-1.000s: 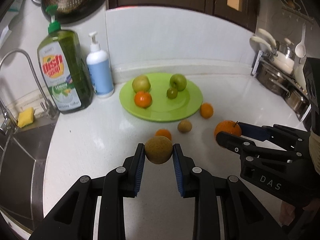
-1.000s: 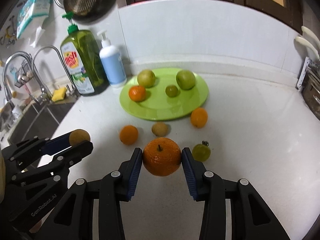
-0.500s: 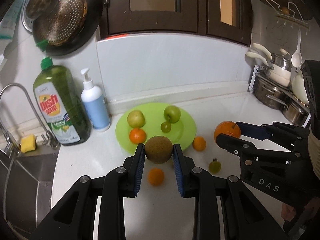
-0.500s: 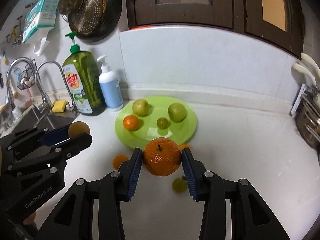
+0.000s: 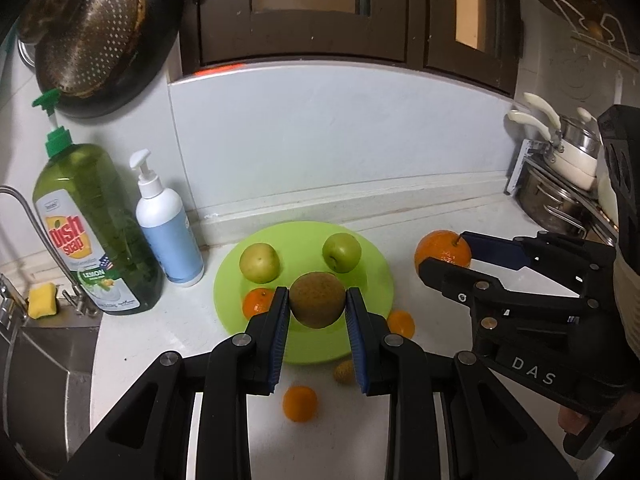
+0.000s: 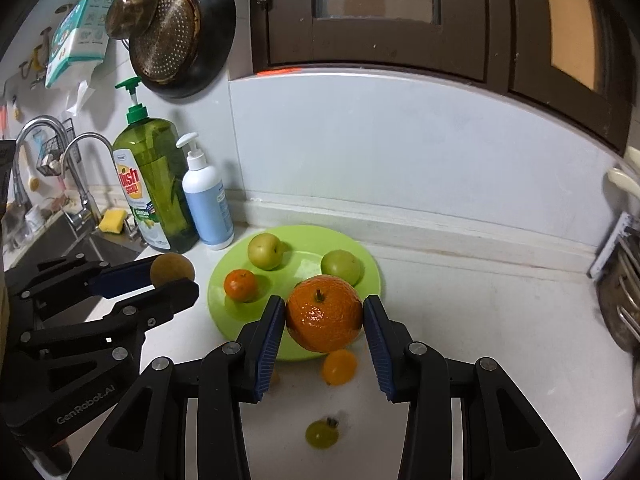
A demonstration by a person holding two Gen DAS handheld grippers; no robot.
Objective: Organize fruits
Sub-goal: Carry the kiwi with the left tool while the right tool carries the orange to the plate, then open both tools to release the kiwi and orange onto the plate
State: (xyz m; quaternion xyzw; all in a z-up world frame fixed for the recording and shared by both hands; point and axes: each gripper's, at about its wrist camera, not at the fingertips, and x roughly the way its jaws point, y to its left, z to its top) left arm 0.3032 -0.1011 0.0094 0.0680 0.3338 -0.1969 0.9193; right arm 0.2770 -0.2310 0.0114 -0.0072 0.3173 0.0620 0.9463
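My left gripper (image 5: 317, 306) is shut on a brown kiwi (image 5: 317, 299), held in the air over the near side of the green plate (image 5: 376, 276). My right gripper (image 6: 324, 314) is shut on a large orange (image 6: 324, 313), held above the plate's (image 6: 362, 256) near right rim. On the plate lie two green apples (image 5: 259, 263) (image 5: 341, 252) and a small mandarin (image 5: 256, 302). On the white counter near the plate lie a mandarin (image 5: 300, 403), a small kiwi (image 5: 345, 371), another mandarin (image 6: 339, 367) and a small green fruit (image 6: 322, 433).
A green dish soap bottle (image 5: 96, 228) and a white pump bottle (image 5: 168, 224) stand left of the plate against the wall. A sink with tap (image 6: 86, 168) and yellow sponge (image 6: 112, 221) lies further left. Pots (image 5: 560, 184) sit on a rack at the right.
Both grippers have risen and moved toward the plate with their fruit still held. The loose fruits on the counter now lie below and nearer the cameras.
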